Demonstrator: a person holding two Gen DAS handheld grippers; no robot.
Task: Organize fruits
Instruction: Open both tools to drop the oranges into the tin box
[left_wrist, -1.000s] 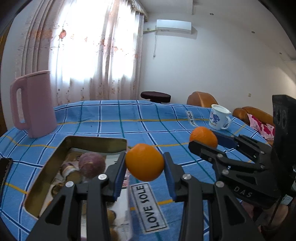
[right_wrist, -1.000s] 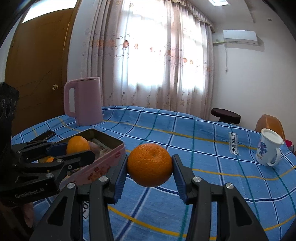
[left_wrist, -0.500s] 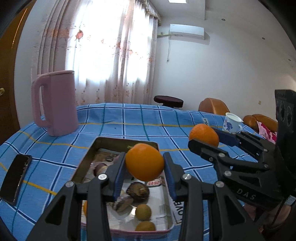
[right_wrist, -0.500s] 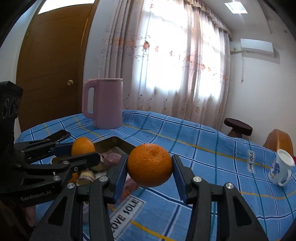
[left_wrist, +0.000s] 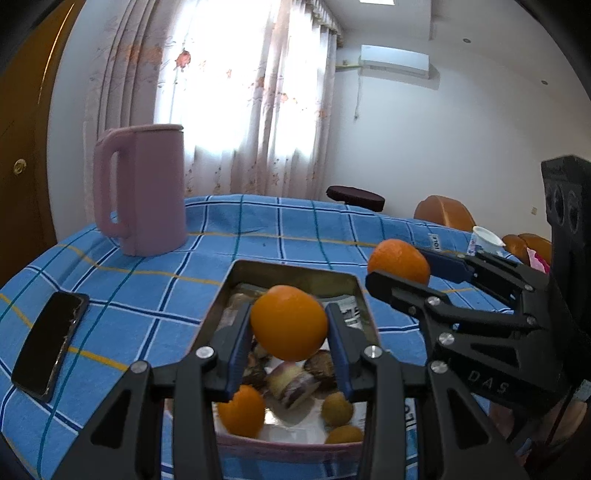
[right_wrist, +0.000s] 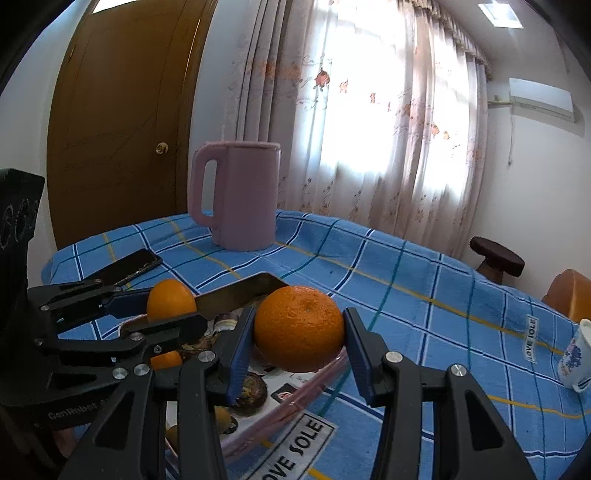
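Left tongs (left_wrist: 289, 328) and right tongs (right_wrist: 299, 330), each clamping an orange, above tin (left_wrist: 295, 271).

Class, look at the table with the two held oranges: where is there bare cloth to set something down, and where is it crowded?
Bare cloth lies between the pink jug and the tin tray, between the phone and the tray's left wall, and across the wide stretch from the jug toward the white cup. It is crowded inside the tray, already holding fruit, with both held oranges at it.
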